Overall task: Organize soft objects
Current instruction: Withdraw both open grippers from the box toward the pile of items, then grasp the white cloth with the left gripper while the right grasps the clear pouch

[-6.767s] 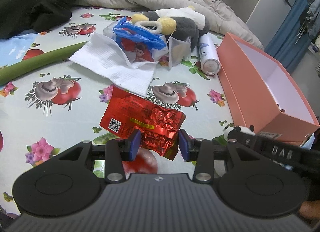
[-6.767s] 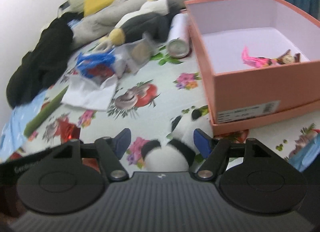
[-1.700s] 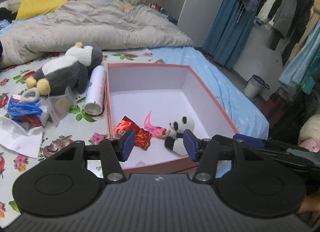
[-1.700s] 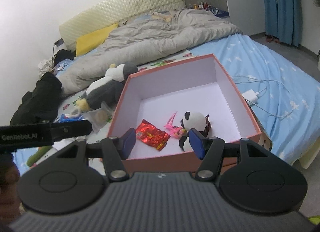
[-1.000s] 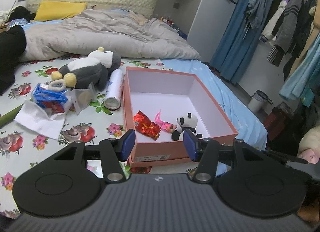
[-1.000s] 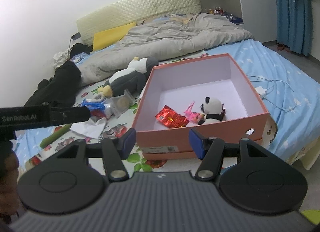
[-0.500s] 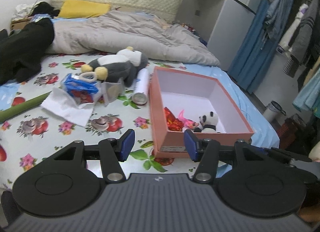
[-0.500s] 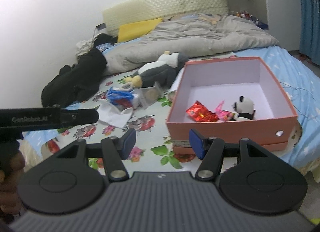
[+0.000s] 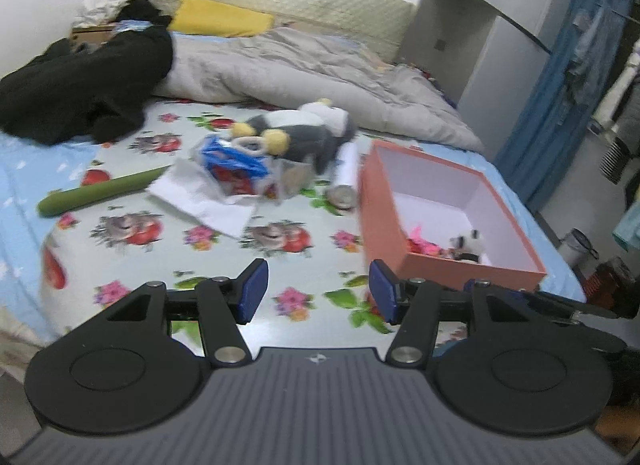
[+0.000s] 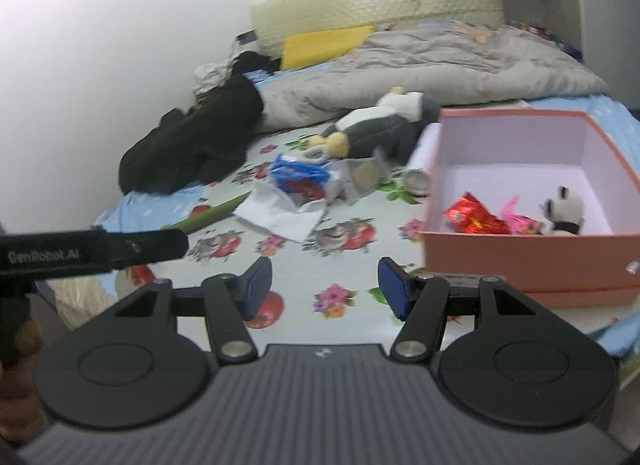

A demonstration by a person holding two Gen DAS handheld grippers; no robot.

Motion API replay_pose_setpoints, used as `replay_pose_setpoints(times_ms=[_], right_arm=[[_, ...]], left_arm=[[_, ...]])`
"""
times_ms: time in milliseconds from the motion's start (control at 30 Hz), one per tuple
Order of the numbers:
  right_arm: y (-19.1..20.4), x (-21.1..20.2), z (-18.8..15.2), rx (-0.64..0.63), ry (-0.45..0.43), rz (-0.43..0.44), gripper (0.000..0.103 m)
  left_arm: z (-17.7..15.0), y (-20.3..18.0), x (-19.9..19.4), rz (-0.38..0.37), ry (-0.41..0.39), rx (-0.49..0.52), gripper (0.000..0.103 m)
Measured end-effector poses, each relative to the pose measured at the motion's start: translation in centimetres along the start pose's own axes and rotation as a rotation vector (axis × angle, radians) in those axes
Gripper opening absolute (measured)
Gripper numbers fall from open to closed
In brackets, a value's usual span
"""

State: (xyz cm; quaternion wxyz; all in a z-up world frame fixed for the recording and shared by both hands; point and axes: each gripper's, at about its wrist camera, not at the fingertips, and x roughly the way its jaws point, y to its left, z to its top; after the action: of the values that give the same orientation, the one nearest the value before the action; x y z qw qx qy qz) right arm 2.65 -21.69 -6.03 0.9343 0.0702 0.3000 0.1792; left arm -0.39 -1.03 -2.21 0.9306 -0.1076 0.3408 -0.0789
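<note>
An orange box (image 9: 380,205) (image 10: 520,257) stands on the floral bed sheet. In it lie a small panda plush (image 10: 564,211) (image 9: 470,247), a red foil packet (image 10: 474,219) and a pink item (image 10: 518,217). A grey penguin plush (image 9: 304,133) (image 10: 380,125) lies behind a blue bag (image 9: 230,159) (image 10: 296,175) and a white cloth (image 9: 200,197) (image 10: 280,217). My left gripper (image 9: 316,293) and right gripper (image 10: 324,287) are both open and empty, held back above the bed's near edge.
A white spray can (image 9: 344,181) lies beside the box. A green roll (image 9: 100,193) lies at the left. A black garment (image 9: 80,85), a grey duvet (image 9: 300,69) and a yellow pillow (image 9: 220,19) lie toward the headboard. A wardrobe and hanging clothes stand at the right.
Both grippers have pulled back and away from the box, with the view swinging left over the bed. Earlier, the red packet and panda went from the sheet into the box.
</note>
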Motion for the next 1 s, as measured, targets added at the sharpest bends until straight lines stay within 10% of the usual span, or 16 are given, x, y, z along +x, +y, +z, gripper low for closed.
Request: replay_pose_setpoints(times_ms=[400,1000], right_arm=[[1.3,5.7,0.2,-0.011,0.045,-0.031,0.061],[-0.1,21.2,3.6,-0.057,0.041,-0.095,0.052]], left_arm=[[-0.9,7.1,1.7,0.057,0.010,-0.113,0.062],[1.9,14.2,19.3,0.051,0.106,-0.251,0.062]])
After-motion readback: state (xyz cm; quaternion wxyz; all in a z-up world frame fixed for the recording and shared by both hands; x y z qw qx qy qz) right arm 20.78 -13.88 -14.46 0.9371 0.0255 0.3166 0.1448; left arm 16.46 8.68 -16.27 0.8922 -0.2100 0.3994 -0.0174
